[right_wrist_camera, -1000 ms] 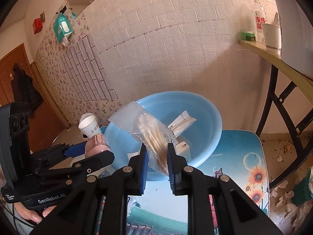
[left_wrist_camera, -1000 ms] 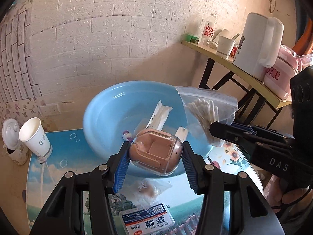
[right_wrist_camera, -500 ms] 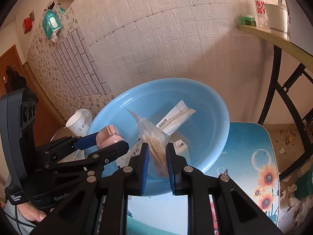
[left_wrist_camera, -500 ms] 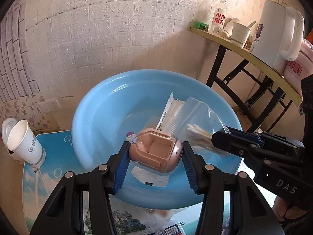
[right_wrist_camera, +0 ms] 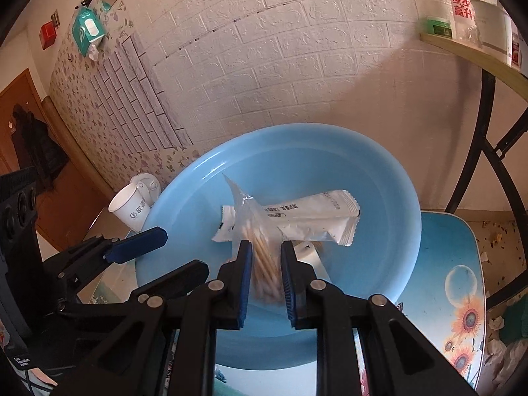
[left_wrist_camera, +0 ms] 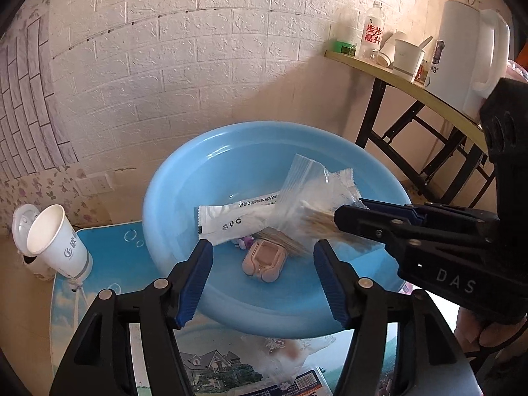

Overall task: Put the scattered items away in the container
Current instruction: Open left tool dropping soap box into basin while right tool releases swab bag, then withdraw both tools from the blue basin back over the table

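Note:
A light blue basin (left_wrist_camera: 184,194) (right_wrist_camera: 389,178) stands on the table. In it lie a white sachet (left_wrist_camera: 237,217) (right_wrist_camera: 313,214) and a small pink case (left_wrist_camera: 264,260). My left gripper (left_wrist_camera: 259,264) is open and empty above the basin's near rim, right over the pink case. My right gripper (right_wrist_camera: 265,260) (left_wrist_camera: 343,217) is over the basin with a clear bag of cotton swabs (right_wrist_camera: 260,250) (left_wrist_camera: 313,204) between its fingers; the jaws stand a little apart and the bag looks blurred.
A paper cup (left_wrist_camera: 56,244) (right_wrist_camera: 130,206) stands left of the basin. A clear wrapper (left_wrist_camera: 287,356) and a labelled packet (left_wrist_camera: 307,386) lie on the table in front of it. A shelf with a kettle (left_wrist_camera: 472,52) and a bottle (left_wrist_camera: 373,33) is at the right.
My left gripper has opened and the pink case has dropped into the basin. My right gripper has moved further over the basin and its jaws have widened slightly around the swab bag.

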Demonstrator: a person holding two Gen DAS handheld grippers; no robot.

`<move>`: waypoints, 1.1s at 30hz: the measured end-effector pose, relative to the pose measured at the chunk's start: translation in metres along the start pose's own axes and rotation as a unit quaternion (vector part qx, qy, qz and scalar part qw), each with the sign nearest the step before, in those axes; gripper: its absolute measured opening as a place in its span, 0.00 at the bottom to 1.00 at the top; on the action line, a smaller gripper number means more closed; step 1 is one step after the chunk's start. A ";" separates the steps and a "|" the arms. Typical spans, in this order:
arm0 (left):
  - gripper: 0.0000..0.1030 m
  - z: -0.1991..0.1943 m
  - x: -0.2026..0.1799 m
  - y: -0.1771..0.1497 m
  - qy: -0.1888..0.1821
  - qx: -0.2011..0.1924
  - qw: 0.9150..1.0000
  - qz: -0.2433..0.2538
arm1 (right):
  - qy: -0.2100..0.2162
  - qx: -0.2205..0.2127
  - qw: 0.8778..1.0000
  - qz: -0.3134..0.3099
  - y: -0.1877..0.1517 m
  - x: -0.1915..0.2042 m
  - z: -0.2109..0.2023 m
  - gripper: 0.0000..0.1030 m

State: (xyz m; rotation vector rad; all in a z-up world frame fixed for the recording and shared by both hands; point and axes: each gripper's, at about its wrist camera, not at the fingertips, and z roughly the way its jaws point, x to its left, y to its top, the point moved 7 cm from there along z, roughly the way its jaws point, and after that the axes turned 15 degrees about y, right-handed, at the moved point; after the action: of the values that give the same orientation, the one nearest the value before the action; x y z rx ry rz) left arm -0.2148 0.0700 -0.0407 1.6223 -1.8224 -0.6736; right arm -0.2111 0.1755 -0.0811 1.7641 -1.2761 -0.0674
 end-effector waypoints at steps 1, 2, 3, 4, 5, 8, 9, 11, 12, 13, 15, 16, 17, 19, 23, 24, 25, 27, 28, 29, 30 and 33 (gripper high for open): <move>0.62 -0.001 0.002 0.000 0.001 -0.001 1.000 -0.002 | -0.001 -0.002 1.000 -0.002 0.000 0.002 -0.002 0.21; 0.64 -0.003 0.004 -0.001 0.003 -0.001 1.000 -0.005 | -0.002 -0.005 1.000 -0.002 0.000 0.002 -0.004 0.26; 0.68 -0.005 0.006 -0.002 0.003 -0.002 1.000 -0.008 | -0.004 -0.008 1.000 -0.001 0.000 0.003 -0.007 0.40; 0.69 -0.007 0.007 -0.003 0.005 -0.004 1.000 -0.010 | -0.008 -0.013 1.000 -0.001 0.000 0.002 -0.010 0.46; 0.69 -0.009 0.008 -0.003 0.008 -0.005 1.000 -0.012 | -0.011 -0.017 1.000 -0.003 0.000 0.003 -0.013 0.52; 0.71 -0.017 0.011 -0.006 0.010 -0.008 1.000 -0.020 | -0.015 -0.019 1.000 -0.007 -0.002 0.007 -0.020 0.54; 0.72 -0.021 0.013 -0.007 0.011 -0.009 1.000 -0.023 | -0.018 -0.020 1.000 -0.008 -0.003 0.009 -0.023 0.54; 0.76 -0.030 0.018 -0.008 0.011 -0.014 0.999 -0.034 | -0.021 -0.021 0.999 -0.014 -0.005 0.015 -0.030 0.54; 0.82 -0.035 0.021 -0.009 0.011 -0.017 0.999 -0.040 | -0.024 -0.020 0.999 -0.021 -0.007 0.020 -0.035 0.54; 0.85 -0.040 0.024 -0.009 0.013 -0.020 0.999 -0.047 | -0.028 -0.020 0.999 -0.031 -0.008 0.024 -0.038 0.54; 0.95 -0.049 0.030 -0.011 0.021 -0.026 0.998 -0.059 | -0.043 -0.025 0.998 -0.047 -0.012 0.032 -0.047 0.64; 0.96 -0.054 0.032 -0.012 0.025 -0.029 0.997 -0.063 | -0.052 -0.031 0.997 -0.050 -0.015 0.035 -0.053 0.67; 0.96 -0.058 0.034 -0.013 0.029 -0.032 0.997 -0.065 | -0.056 -0.037 0.997 -0.049 -0.017 0.037 -0.058 0.72; 0.97 -0.066 0.037 -0.016 0.039 -0.036 0.996 -0.067 | -0.045 -0.047 0.997 -0.039 -0.022 0.041 -0.067 0.76; 0.99 -0.081 0.045 -0.027 0.047 -0.047 0.995 -0.078 | -0.035 -0.051 0.998 -0.012 -0.038 0.046 -0.076 0.77; 0.99 -0.085 0.047 -0.030 0.050 -0.050 0.994 -0.080 | -0.034 -0.054 0.998 -0.009 -0.041 0.048 -0.079 0.77; 0.99 -0.089 0.049 -0.034 0.055 -0.053 0.994 -0.082 | -0.033 -0.060 0.998 -0.005 -0.045 0.050 -0.083 0.77; 0.99 -0.095 0.052 -0.043 0.066 -0.060 0.993 -0.083 | -0.031 -0.071 0.997 0.000 -0.052 0.054 -0.090 0.77; 0.99 -0.097 0.053 -0.047 0.071 -0.061 0.992 -0.083 | -0.032 -0.073 0.997 0.001 -0.055 0.056 -0.093 0.77; 1.00 -0.099 0.055 -0.051 0.075 -0.060 0.992 -0.085 | -0.034 -0.074 0.997 0.001 -0.058 0.058 -0.095 0.78; 1.00 -0.100 0.056 -0.054 0.076 -0.057 0.992 -0.088 | -0.038 -0.074 0.997 0.003 -0.061 0.059 -0.096 0.81; 1.00 -0.105 0.060 -0.064 0.072 -0.050 0.991 -0.101 | -0.046 -0.073 0.996 0.016 -0.072 0.060 -0.100 0.83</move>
State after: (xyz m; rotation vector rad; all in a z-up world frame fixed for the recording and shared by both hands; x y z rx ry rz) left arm -0.0992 0.0050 -0.0080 1.7545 -1.5125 -0.7041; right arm -0.0797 0.1948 -0.0474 1.6317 -1.3302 -0.2210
